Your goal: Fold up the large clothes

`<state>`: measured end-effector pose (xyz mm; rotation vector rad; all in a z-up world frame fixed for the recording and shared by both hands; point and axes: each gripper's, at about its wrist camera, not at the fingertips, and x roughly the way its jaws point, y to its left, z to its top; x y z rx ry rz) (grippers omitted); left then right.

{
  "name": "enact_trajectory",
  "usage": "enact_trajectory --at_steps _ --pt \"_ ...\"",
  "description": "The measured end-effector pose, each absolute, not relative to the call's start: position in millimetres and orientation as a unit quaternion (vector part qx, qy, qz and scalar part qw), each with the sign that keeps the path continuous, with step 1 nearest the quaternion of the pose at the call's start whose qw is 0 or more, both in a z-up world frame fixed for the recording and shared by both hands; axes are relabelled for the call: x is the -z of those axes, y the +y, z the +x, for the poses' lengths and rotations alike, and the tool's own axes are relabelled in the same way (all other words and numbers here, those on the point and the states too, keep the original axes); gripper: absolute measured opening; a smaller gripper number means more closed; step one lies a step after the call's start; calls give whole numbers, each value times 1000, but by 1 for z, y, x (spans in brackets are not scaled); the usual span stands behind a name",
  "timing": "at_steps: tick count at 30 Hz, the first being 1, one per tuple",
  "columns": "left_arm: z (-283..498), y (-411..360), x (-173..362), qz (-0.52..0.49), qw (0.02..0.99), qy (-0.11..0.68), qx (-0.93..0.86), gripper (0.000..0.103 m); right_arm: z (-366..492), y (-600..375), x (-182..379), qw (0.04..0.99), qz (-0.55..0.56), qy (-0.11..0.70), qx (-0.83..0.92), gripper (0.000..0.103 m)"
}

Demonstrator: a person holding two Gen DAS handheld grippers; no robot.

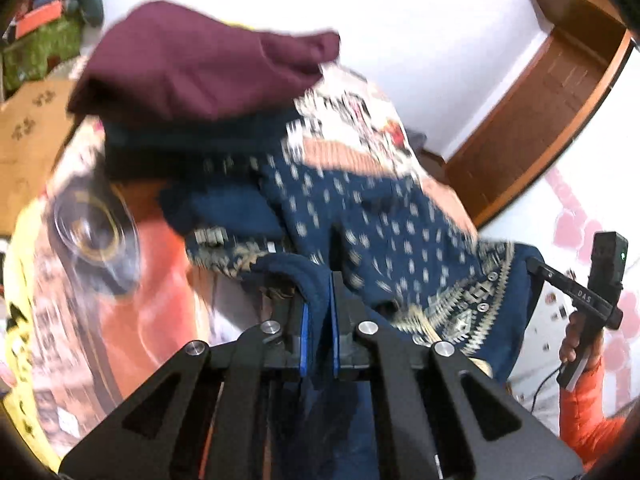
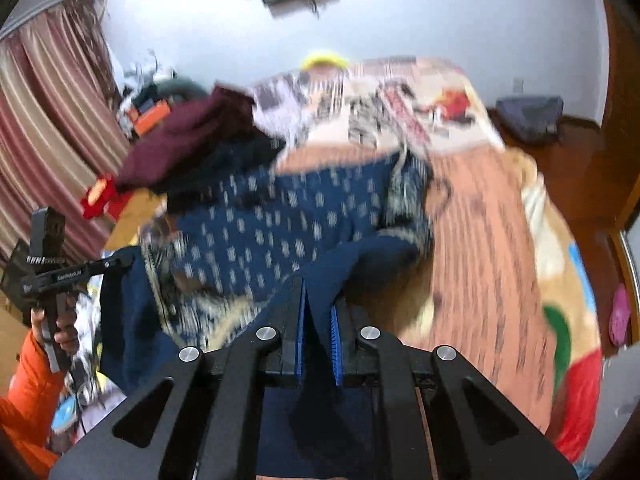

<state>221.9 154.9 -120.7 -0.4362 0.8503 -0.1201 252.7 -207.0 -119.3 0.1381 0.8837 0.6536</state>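
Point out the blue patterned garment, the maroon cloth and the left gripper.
blue patterned garment (image 2: 280, 220), right wrist view, dotted middle panel.
maroon cloth (image 1: 192, 68), left wrist view, broad top face.
left gripper (image 1: 320, 284), left wrist view, between fingertips.

A bedroom: blanketed bed (image 2: 500, 216), striped curtains (image 2: 48, 128).
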Motion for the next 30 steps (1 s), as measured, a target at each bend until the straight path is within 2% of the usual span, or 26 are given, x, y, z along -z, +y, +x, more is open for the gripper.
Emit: enact_trajectory --at_steps 4,11,13,17,18,19,21,23,27,30 --pt "243 167 133 -199 890 410 3 7 276 -205 129 866 62 417 -270 9" --pt "267 172 213 -194 850 489 -36 8 299 -203 192 846 28 483 -222 10" --pt "267 172 224 -206 844 495 -30 8 295 -205 190 848 24 478 -226 12" --pt "260 173 213 -200 848 490 -23 9 287 -210 172 847 6 477 -236 14" --pt "257 174 208 -194 848 492 -22 14 285 -212 168 845 4 480 -237 15" --pt "255 174 206 -190 847 496 -23 29 284 -215 165 842 5 483 -240 16" --pt "247 176 199 -192 843 503 -20 49 281 -221 158 839 13 485 -245 16" --pt "235 179 191 -199 843 500 -11 50 279 -226 156 839 23 484 -248 18" --pt "218 179 180 -186 842 506 -11 50 268 -233 151 840 20 482 -248 45" --pt "208 176 183 -186 835 518 -5 50 261 -231 153 835 2 489 -253 45"
